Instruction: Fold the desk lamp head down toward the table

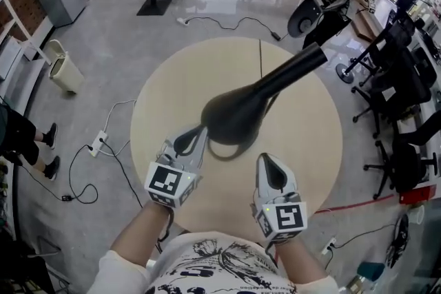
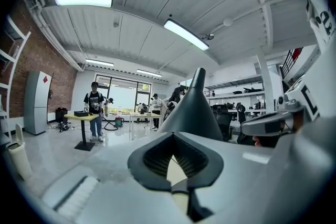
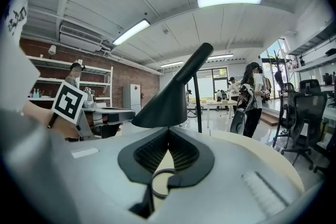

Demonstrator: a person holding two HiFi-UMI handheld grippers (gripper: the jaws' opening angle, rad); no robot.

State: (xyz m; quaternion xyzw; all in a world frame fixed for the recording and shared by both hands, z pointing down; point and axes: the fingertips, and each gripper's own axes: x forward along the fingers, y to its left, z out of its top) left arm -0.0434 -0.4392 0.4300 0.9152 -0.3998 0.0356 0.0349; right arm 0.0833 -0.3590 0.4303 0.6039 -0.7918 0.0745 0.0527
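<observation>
Though the lamp head hangs over the round worktop, it looks well raised, so fold not yet done imo. Left gripper at its rim, contact unclear; right gripper just beside it. Both pressed together w/ nothing held.

Left gripper, right gripper: grey shells, black ribbed pads, cubes bearing black-and-white square markers. Shirt: white, black print, short sleeves.
</observation>
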